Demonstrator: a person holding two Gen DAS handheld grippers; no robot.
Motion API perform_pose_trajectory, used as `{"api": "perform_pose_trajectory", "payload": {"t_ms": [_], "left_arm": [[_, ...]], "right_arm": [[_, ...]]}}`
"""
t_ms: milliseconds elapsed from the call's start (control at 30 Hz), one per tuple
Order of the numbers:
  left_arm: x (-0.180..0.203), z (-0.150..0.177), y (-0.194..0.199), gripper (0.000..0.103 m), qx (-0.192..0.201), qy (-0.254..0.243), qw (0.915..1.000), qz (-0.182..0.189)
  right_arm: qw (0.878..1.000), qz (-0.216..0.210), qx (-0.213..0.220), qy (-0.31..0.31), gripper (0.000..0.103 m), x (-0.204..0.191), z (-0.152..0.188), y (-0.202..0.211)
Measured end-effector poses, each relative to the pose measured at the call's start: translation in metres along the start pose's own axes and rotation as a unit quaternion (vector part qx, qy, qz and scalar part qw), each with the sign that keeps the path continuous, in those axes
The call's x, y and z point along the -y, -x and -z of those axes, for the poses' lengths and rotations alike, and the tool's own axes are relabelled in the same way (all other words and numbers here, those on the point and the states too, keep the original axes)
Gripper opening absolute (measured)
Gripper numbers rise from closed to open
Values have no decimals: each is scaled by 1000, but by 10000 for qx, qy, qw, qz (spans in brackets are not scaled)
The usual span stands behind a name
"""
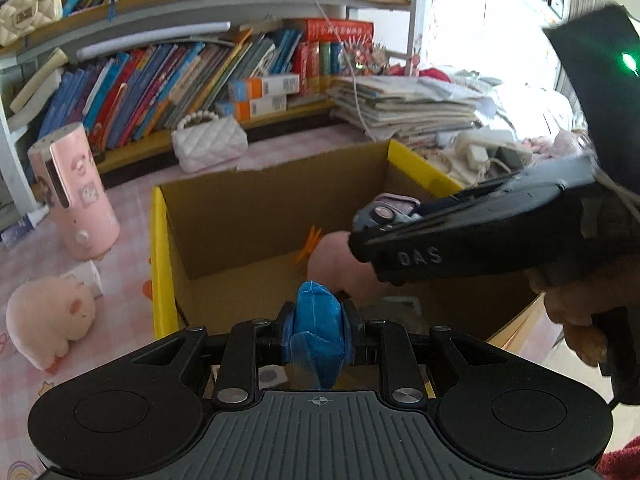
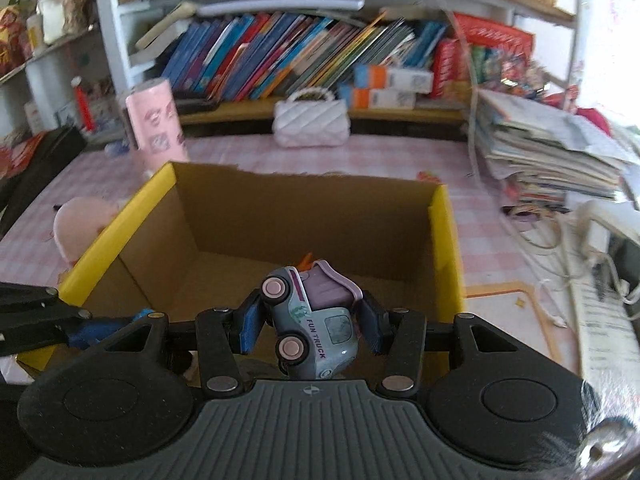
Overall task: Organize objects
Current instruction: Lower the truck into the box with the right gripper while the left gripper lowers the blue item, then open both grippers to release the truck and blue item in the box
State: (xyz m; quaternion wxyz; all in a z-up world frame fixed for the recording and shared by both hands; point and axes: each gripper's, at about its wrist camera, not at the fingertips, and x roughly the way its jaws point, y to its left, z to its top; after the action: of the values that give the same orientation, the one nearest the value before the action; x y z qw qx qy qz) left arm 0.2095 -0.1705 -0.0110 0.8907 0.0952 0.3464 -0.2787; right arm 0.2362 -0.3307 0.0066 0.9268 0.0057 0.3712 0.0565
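An open cardboard box with yellow flaps (image 1: 160,248) (image 2: 444,240) stands on the pink checked table. My right gripper (image 2: 310,326) is shut on a grey and purple toy truck (image 2: 316,320), held on its side over the box's near edge. It shows from the side in the left wrist view (image 1: 384,216). My left gripper (image 1: 318,332) is shut, its blue-taped fingers (image 1: 316,316) pressed together with nothing seen between them, at the box's near rim. A pink plush (image 1: 340,268) and an orange item (image 1: 308,246) lie inside the box.
A pink plush pig (image 1: 50,322) (image 2: 78,220) lies left of the box. A pink cylinder appliance (image 1: 74,192) (image 2: 156,124) stands behind it. A white quilted purse (image 1: 210,142) (image 2: 310,120) sits before the bookshelf. A paper stack (image 2: 552,148) and cables lie at right.
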Motion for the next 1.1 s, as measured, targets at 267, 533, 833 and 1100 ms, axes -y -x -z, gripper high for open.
{"api": "perform_pose_trajectory", "payload": {"t_ms": [267, 533, 833, 1100], "left_arm": [[-2, 3, -2, 22, -76, 173, 9998, -2], [-2, 3, -1, 23, -44, 243, 9997, -56], [2, 5, 17, 67, 252, 146, 9992, -256], [-4, 8, 51, 75, 726, 178, 9965, -364]], "right_arm": [[9981, -210, -478, 330, 47, -13, -3, -21], [9976, -177, -542, 403, 47, -14, -3, -24], [9989, -38, -280, 377, 59, -16, -2, -14], [9987, 283, 431, -19, 65, -12, 3, 25]]}}
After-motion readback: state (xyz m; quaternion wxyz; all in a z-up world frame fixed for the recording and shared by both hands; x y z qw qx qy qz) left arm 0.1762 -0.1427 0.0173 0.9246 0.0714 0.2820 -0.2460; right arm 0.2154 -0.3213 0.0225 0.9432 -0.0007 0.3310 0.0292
